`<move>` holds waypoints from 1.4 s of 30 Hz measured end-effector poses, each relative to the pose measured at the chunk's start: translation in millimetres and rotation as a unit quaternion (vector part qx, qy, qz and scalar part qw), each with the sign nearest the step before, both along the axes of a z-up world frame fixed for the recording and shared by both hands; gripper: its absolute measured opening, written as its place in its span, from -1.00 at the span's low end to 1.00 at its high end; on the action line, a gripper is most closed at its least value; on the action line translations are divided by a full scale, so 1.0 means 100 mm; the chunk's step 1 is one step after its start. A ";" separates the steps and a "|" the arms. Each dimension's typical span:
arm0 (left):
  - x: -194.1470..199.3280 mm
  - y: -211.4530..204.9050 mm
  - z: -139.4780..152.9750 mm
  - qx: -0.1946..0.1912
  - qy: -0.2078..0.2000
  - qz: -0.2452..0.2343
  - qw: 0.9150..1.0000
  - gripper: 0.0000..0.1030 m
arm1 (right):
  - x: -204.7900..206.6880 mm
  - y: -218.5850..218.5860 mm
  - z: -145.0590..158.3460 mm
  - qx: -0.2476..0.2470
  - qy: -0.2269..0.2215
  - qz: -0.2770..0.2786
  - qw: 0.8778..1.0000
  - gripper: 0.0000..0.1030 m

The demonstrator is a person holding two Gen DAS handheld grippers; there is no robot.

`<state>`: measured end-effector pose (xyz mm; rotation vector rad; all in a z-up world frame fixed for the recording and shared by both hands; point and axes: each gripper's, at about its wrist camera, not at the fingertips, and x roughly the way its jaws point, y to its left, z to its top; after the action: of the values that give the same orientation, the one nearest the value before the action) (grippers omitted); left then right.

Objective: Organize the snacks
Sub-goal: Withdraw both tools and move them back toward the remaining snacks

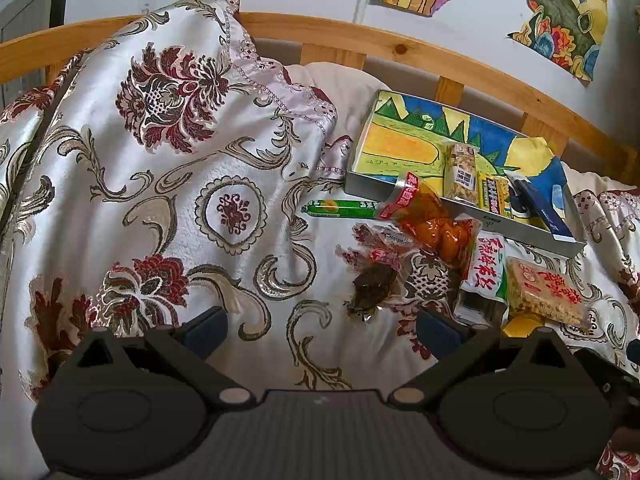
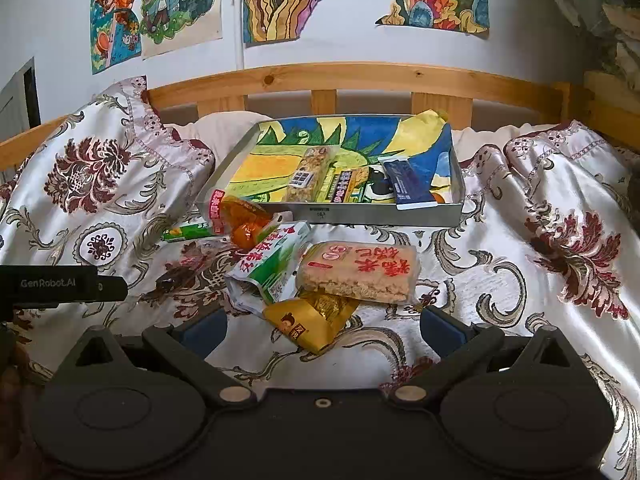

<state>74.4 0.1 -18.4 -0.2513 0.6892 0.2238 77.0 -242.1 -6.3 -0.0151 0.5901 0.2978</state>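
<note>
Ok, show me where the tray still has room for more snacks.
The tray is bare in its left half, from the left wall to the oat bar, and along the back. Its front right is crowded: the oat bar, yellow bar and blue packet lie side by side.

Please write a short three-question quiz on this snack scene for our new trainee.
1. True or false: the tray already holds snacks.
2. Which snack lies partly under the rice cake pack? A) green sausage stick B) yellow packet C) dark blue bar
3. Fill in: both the left gripper and right gripper are ____.

Key: 1 true; 2 B, the yellow packet; 3 open, holding nothing.
</note>
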 end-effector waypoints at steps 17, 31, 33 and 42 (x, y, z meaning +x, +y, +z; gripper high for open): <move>0.02 -0.02 -0.03 0.004 0.009 -0.005 1.000 0.99 | 0.02 0.03 -0.04 0.008 0.016 0.010 1.000 0.99; 0.10 -0.02 -0.05 0.015 0.023 -0.014 1.000 0.99 | 0.12 0.01 -0.06 0.020 0.029 0.013 0.999 0.99; 0.14 -0.02 -0.05 0.016 0.026 -0.025 0.999 0.99 | 0.15 0.00 -0.07 0.023 0.034 0.013 0.999 0.99; 0.46 -0.01 -0.09 0.035 0.049 -0.130 0.990 0.99 | 0.34 -0.03 -0.12 0.056 0.067 0.047 0.995 0.99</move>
<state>120.7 -0.9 -27.7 -0.0811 0.8026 0.0106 110.6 -244.7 -17.9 0.0861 0.7060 0.4257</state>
